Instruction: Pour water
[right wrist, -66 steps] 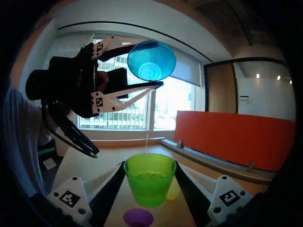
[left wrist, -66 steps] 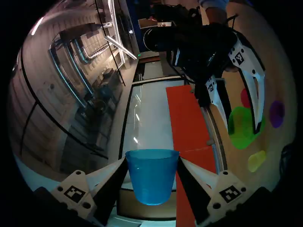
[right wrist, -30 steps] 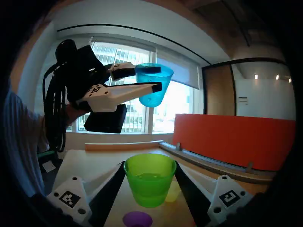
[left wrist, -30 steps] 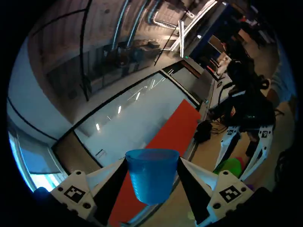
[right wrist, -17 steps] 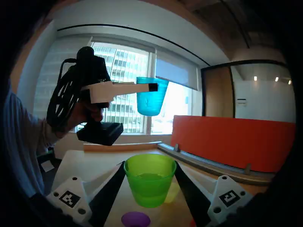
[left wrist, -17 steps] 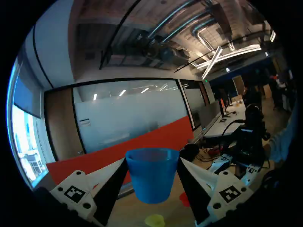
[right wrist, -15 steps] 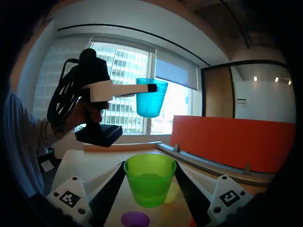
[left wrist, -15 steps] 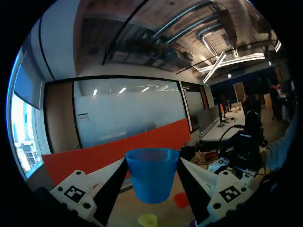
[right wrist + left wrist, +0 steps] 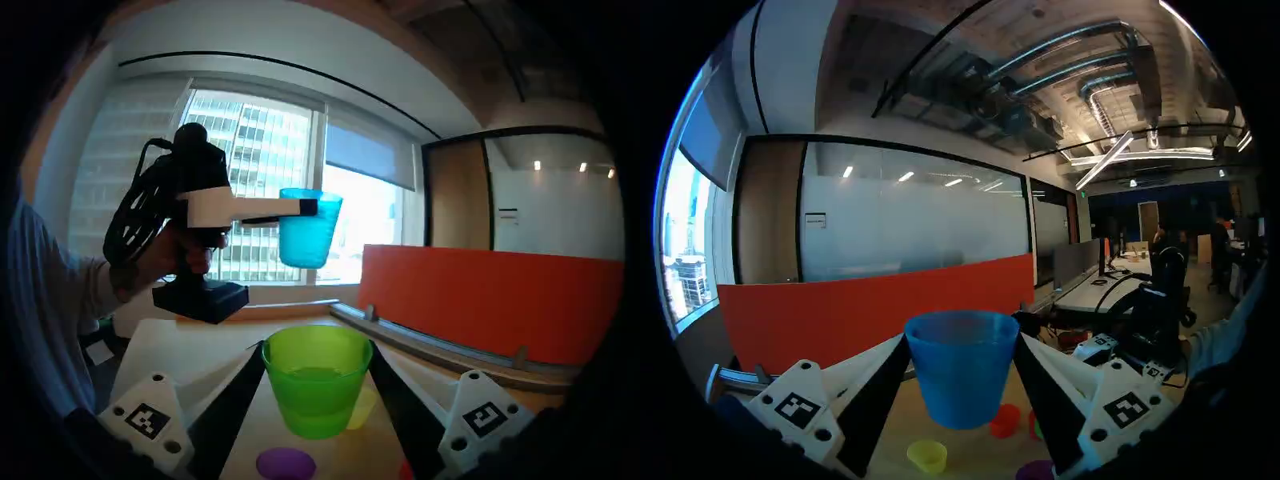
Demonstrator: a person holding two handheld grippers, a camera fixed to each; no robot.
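Against orange partition [image 9: 880,304], left gripper [image 9: 960,342] clamps blue cup [image 9: 962,388], right gripper [image 9: 318,352] clamps green cup [image 9: 318,396] by purple disc [image 9: 286,462]

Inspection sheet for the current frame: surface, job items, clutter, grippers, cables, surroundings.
Surface: light wooden table, dry where visible.
Job's things: blue cup upright, held in the air above the table; green cup upright, with water inside.
Clutter: small purple cup, small yellow cup and small red cup on the table.
Grippers: left gripper shut on the blue cup, a hand on its handle; right gripper shut on the green cup.
Cables: black cable bundle looped at the left gripper's handle.
Surroundings: orange partition along the table's far edge, window behind.
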